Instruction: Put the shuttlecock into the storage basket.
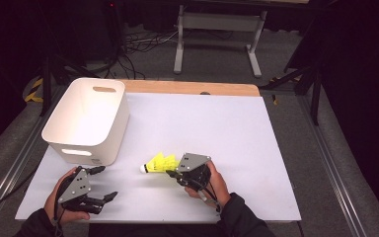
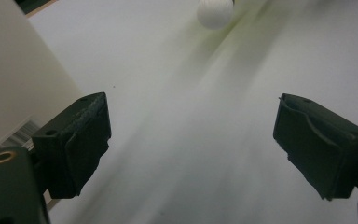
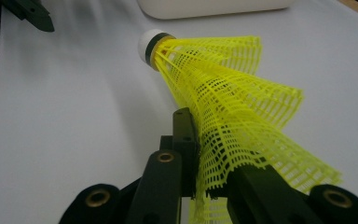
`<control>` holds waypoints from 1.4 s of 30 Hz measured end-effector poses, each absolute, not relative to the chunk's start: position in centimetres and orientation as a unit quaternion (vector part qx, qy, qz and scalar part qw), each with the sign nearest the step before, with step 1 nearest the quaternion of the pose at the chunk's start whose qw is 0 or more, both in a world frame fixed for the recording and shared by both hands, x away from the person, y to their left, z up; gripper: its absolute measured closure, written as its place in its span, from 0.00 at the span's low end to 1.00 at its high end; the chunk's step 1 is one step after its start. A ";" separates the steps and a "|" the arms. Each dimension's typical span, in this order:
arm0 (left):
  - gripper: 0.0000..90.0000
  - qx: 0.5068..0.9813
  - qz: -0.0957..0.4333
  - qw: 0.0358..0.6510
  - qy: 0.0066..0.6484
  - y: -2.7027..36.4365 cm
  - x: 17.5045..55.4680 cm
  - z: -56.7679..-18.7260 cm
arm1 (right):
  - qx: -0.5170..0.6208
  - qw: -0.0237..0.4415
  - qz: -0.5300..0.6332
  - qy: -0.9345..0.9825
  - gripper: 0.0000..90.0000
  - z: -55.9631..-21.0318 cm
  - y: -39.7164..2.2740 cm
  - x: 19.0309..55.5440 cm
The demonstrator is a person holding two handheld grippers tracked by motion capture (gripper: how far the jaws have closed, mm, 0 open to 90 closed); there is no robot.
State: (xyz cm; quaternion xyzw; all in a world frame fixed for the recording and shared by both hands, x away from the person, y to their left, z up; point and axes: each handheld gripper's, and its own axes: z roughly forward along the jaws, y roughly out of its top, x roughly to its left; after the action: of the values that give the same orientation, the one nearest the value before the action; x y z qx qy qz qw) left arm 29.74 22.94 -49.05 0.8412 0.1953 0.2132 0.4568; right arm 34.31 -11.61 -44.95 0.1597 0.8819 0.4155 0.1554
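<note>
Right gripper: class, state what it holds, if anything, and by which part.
The right gripper holds a yellow shuttlecock by its mesh skirt, pinched near the open rim; the white cork end points away.

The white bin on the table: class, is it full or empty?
Empty. The high view looks down into the white bin and shows bare inner walls and floor; the yellow shuttlecock lies outside it.

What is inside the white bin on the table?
The white bin looks empty: its bare inner walls and most of its floor show in the high view. The strip of floor just behind its near wall is hidden by that wall, so something small there cannot be excluded.
</note>
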 end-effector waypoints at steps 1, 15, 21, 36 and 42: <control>0.14 0.843 0.213 0.456 0.193 22.5 29.8 -49.1 | 0.155 0.154 0.412 0.885 0.95 -45.0 -11.5 34.2; 0.22 0.866 0.182 0.428 0.182 16.1 33.4 -49.1 | 0.101 0.169 0.374 0.906 0.95 -44.7 -9.6 33.4; 0.30 0.876 0.170 0.415 0.177 14.4 34.6 -49.2 | 0.088 0.178 0.364 0.910 0.94 -44.3 -9.4 33.3; 0.56 0.895 0.137 0.396 0.149 11.4 36.0 -49.2 | 0.063 0.178 0.339 0.922 0.91 -43.5 -8.6 33.2; 0.55 0.896 0.141 0.396 0.143 11.2 36.2 -49.2 | 0.060 0.169 0.335 0.925 0.90 -43.4 -8.4 33.4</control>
State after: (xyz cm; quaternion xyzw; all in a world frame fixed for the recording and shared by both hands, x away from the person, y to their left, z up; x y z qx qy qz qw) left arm 36.23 11.20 -49.21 0.8962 0.1434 0.1407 0.3956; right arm 33.44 -8.39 -43.38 0.0598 0.9250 0.3351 0.1685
